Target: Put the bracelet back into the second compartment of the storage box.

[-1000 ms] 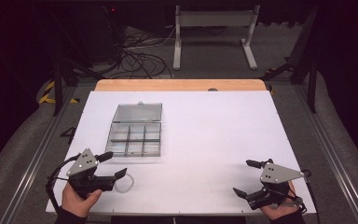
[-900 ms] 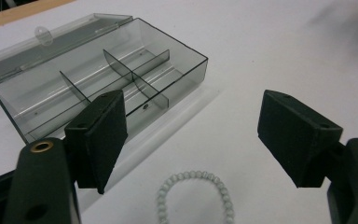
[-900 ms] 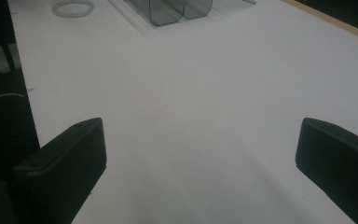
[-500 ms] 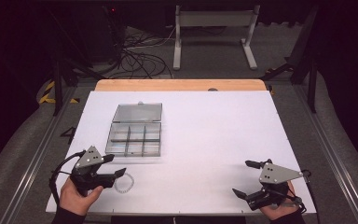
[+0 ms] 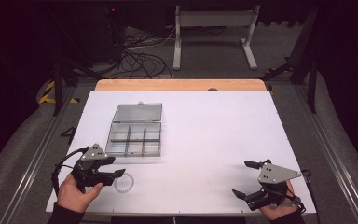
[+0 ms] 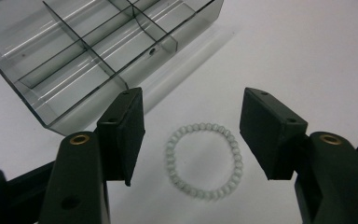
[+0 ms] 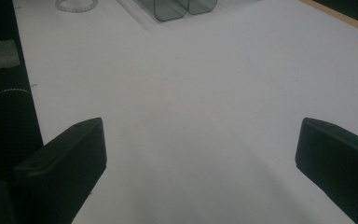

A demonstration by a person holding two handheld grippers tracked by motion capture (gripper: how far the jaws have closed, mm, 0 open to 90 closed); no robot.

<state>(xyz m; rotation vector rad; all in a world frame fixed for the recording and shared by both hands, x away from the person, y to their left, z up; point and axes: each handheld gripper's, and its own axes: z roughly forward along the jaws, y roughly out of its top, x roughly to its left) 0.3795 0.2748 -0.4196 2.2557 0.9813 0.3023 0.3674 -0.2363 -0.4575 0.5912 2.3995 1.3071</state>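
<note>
A pale beaded bracelet (image 6: 204,161) lies flat on the white table, just in front of a clear divided box (image 6: 74,60) whose compartments are empty. My left gripper (image 6: 195,134) hovers over it with one pad on each side. The jaws have just been closing, but the pads stand apart from the beads. From above, the left gripper (image 5: 117,167) is at the near left with the bracelet (image 5: 124,183) by its tips. My right gripper (image 5: 241,178) rests at the near right, open, with nothing between its jaws (image 7: 200,154).
The box (image 5: 134,139) has its lid folded back toward the far side. The white table (image 5: 214,130) ends in a wooden strip at the back. The right gripper view catches the bracelet (image 7: 77,4) and a box corner (image 7: 177,7) far off.
The left gripper's jaws have drawn closer together around the bracelet and the hand has shifted slightly. The right gripper has kept still.
</note>
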